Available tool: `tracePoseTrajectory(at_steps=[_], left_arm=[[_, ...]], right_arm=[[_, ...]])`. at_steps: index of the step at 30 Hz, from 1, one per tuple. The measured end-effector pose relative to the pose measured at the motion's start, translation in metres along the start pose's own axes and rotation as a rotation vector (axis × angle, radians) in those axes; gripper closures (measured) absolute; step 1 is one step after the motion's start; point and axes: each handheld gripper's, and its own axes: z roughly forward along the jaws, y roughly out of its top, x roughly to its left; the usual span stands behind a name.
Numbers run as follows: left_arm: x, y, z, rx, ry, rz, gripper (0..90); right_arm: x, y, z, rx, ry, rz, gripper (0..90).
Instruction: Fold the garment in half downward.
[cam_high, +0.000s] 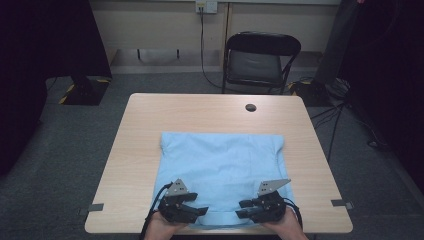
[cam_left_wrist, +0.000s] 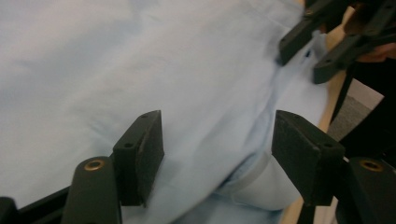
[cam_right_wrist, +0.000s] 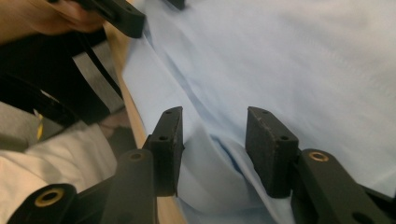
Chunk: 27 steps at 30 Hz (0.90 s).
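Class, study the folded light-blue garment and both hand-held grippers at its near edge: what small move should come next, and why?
Probably close both on the near hem. The left hand-held gripper and right hand-held gripper each straddle a raised fold of the light-blue garment at the table edge, jaws apart with no pad clearly pressing, so nothing seems gripped yet.

shirt: smooth matt light-blue cloth | table: matt pale wood | claw pads: rough matt black

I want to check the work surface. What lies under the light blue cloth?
The light blue cloth lies flat on the wooden table, whose top shows around it on the far, left and right sides. Whether anything else lies beneath cannot be seen, because the cloth covers that area.
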Motion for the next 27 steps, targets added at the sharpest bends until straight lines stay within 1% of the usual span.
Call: tracePoseTrajectory(at_steps=[1, 2, 4, 5, 7, 8, 10, 13, 16, 18, 19, 21, 22, 27], left_arm=[[0.003, 0.001, -0.002, -0.005, 0.011, -0.005, 33.0], [0.006, 0.001, -0.004, -0.006, 0.016, -0.008, 33.1], [0.012, 0.001, -0.007, -0.002, 0.039, -0.026, 33.4], [0.015, 0.0, -0.008, -0.003, 0.053, -0.037, 33.4], [0.022, -0.004, -0.011, -0.003, 0.079, -0.062, 32.6], [0.025, -0.007, -0.012, 0.002, 0.088, -0.079, 32.1], [0.029, -0.01, -0.013, 0.011, 0.103, -0.102, 31.5], [0.034, -0.014, -0.012, 0.034, 0.119, -0.119, 31.2], [0.037, -0.017, -0.008, 0.052, 0.118, -0.124, 31.2], [0.037, -0.016, -0.007, 0.046, 0.118, -0.113, 32.1], [0.037, -0.016, -0.007, 0.046, 0.118, -0.109, 32.7], [0.038, -0.017, -0.006, 0.035, 0.119, -0.112, 33.3], [0.038, -0.016, -0.006, 0.035, 0.119, -0.109, 33.9], [0.038, -0.014, -0.002, 0.032, 0.134, -0.1, 34.0]], right_arm=[[0.001, 0.001, -0.004, -0.029, 0.0, -0.002, 56.1], [0.001, 0.001, -0.008, -0.055, -0.019, -0.005, 54.1], [0.0, 0.001, -0.016, -0.1, -0.068, -0.008, 52.1], [-0.003, 0.0, -0.021, -0.121, -0.096, 0.004, 50.6], [-0.01, -0.004, -0.027, -0.146, -0.173, 0.046, 48.9], [-0.014, -0.007, -0.03, -0.148, -0.201, 0.064, 48.8], [-0.021, -0.012, -0.032, -0.149, -0.236, 0.096, 46.4], [-0.027, -0.015, -0.031, -0.129, -0.298, 0.11, 45.9], [-0.034, -0.017, -0.028, -0.107, -0.316, 0.137, 45.9], [-0.038, -0.018, -0.025, -0.08, -0.325, 0.149, 44.7], [-0.039, -0.018, -0.024, -0.08, -0.325, 0.151, 44.1], [-0.041, -0.016, -0.024, -0.079, -0.33, 0.156, 41.6], [-0.042, -0.015, -0.024, -0.074, -0.346, 0.157, 40.5], [-0.044, -0.014, -0.024, -0.076, -0.348, 0.161, 40.6]])
